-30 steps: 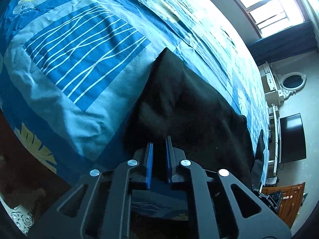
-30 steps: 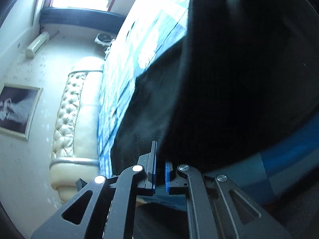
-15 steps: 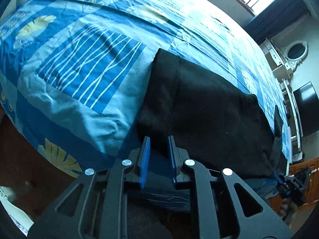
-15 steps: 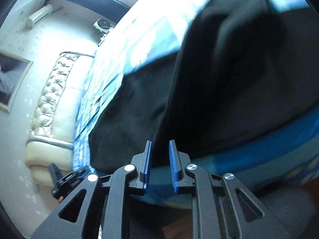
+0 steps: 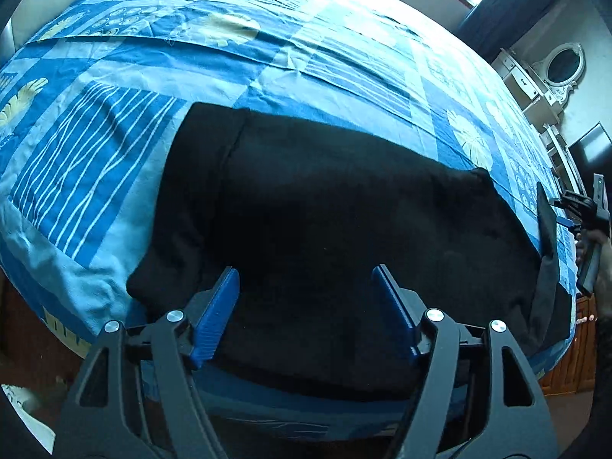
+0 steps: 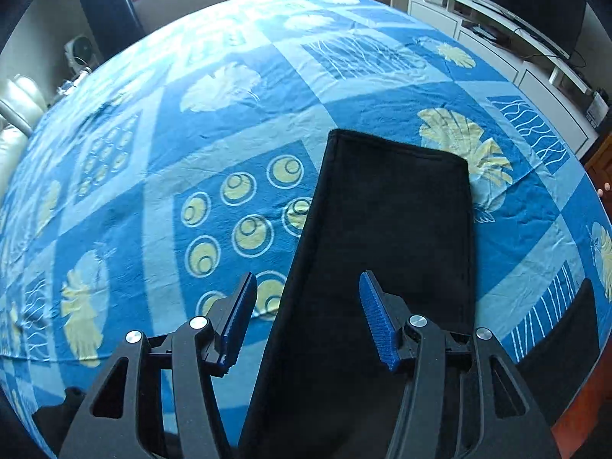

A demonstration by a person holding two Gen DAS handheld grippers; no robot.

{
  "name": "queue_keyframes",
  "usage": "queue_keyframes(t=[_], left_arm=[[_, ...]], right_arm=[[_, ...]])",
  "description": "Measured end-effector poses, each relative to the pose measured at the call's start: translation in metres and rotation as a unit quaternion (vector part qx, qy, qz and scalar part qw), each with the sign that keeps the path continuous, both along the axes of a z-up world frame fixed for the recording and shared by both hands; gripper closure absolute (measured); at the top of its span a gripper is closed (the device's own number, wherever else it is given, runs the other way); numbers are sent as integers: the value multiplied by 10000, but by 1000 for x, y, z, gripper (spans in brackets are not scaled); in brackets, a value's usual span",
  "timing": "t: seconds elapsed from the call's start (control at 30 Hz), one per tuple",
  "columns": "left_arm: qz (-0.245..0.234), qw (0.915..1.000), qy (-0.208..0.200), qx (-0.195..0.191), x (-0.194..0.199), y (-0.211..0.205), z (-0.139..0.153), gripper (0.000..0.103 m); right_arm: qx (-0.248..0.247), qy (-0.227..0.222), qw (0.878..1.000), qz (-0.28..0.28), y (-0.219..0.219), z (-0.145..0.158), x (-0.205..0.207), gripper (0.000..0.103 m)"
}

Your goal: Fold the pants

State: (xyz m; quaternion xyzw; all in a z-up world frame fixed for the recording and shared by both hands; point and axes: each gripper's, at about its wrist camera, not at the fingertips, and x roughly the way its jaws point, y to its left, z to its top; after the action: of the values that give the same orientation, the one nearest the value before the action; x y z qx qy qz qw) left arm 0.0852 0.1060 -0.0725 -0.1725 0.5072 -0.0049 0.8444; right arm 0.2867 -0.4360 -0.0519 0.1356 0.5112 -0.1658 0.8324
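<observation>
Pants (image 5: pixel 344 206), black, lying flat on a bed near its front edge, folded lengthwise into a long dark band. Seen from the left wrist camera as a wide black slab running across the bedspread (image 5: pixel 114 153), with a seam or waistband line down its left end and a narrow strip of the far end hanging over the mattress edge at the right. Seen from the right wrist camera as a tall rectangle (image 6: pixel 390 229), its far hem square and neat, resting on the blue patchwork cover (image 6: pixel 191 153) with its circle and leaf prints.

Left gripper (image 5: pixel 306 310) poised over the near edge of the cloth, jaws spread wide, blue pads (image 5: pixel 216 313) clear of the fabric and gripping nothing. Right gripper (image 6: pixel 306 317) likewise spread wide above the near part of the pants, blue pads (image 6: pixel 376 319) on either side of the left edge, nothing between them. Also visible at the far right of the left camera view (image 5: pixel 585 222), held in a hand, possibly close to the hanging strip, though too small and distorted to judge contact.

Beyond the bed: a padded cream headboard (image 6: pixel 15 114), a dark television (image 6: pixel 528 0) on a white cabinet, a white oval mirror (image 5: pixel 566 65).
</observation>
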Motion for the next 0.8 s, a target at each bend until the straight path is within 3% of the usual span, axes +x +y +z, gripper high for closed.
queue_keyframes(t=[0.1, 0.17, 0.23, 0.27, 0.4, 0.53, 0.6, 0.7, 0.8], left_arm=[[-114, 9996, -109, 245, -1, -9, 1, 25], [-161, 9995, -108, 261, -1, -13, 1, 22], [-130, 9995, -93, 273, -1, -14, -1, 21], [-113, 9996, -81, 261, -1, -14, -2, 21], [6, 9998, -55, 214, 0, -13, -2, 20], [78, 9998, -51, 175, -2, -13, -1, 20], [87, 9997, -49, 206, -3, -14, -1, 20], [104, 9996, -47, 259, -3, -15, -1, 20], [157, 9995, -43, 276, -3, -16, -2, 20]], right_arm=[[-111, 421, 9990, -99, -5, -28, 6, 47], [-126, 385, 9991, -103, -5, -30, 3, 53], [-34, 234, 9997, 10, -11, -24, -5, 88], [162, 90, 9998, 65, -16, -17, -13, 96], [701, -970, 9928, 2, -51, 27, -68, 95], [1201, -1910, 9739, -250, -104, 58, -159, 95], [1355, -2225, 9643, -485, -132, 56, -202, 95], [1728, -2539, 9465, -986, -168, 29, -268, 95], [1983, -2447, 9372, -1500, -189, -12, -313, 96]])
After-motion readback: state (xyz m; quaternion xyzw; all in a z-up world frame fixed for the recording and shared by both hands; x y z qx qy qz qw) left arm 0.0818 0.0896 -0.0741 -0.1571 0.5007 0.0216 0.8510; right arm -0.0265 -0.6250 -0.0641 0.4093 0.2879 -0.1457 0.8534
